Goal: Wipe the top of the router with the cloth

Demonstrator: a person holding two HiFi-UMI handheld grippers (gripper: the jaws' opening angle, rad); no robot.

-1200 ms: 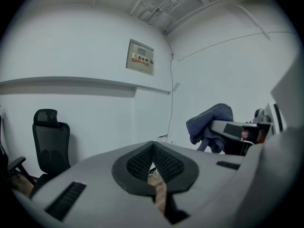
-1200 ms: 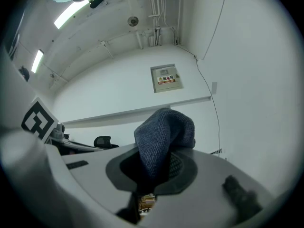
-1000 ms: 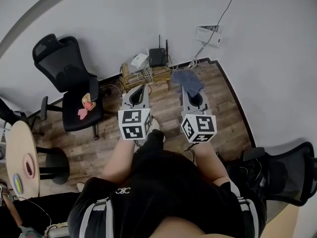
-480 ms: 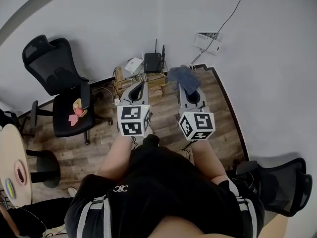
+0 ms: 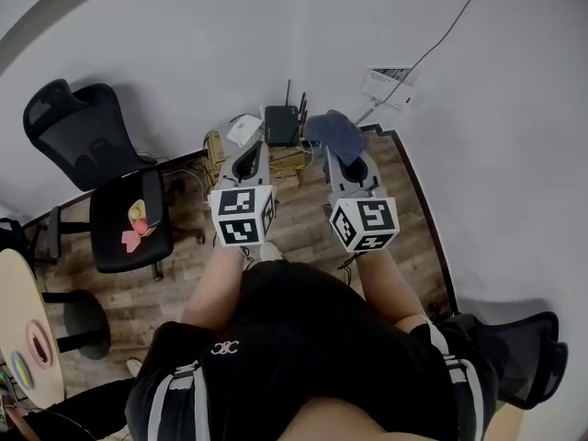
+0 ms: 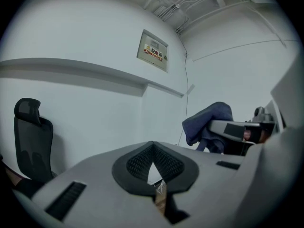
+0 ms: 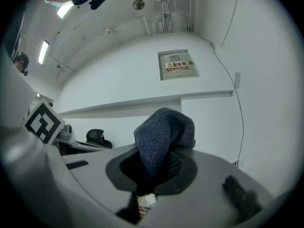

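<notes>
Fingers, right gripper (image 5: 346, 160): pinching cloth (image 5: 334, 134), held just right of router (image 5: 280, 121). Fingers, left gripper (image 5: 250, 158): pressed together, empty, near router. Wiping: apparently not begun; whole top outstanding.

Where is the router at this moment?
In the head view the router stands by the wall at top centre, just beyond the left gripper. The cloth held in the right gripper is at its right.
</notes>
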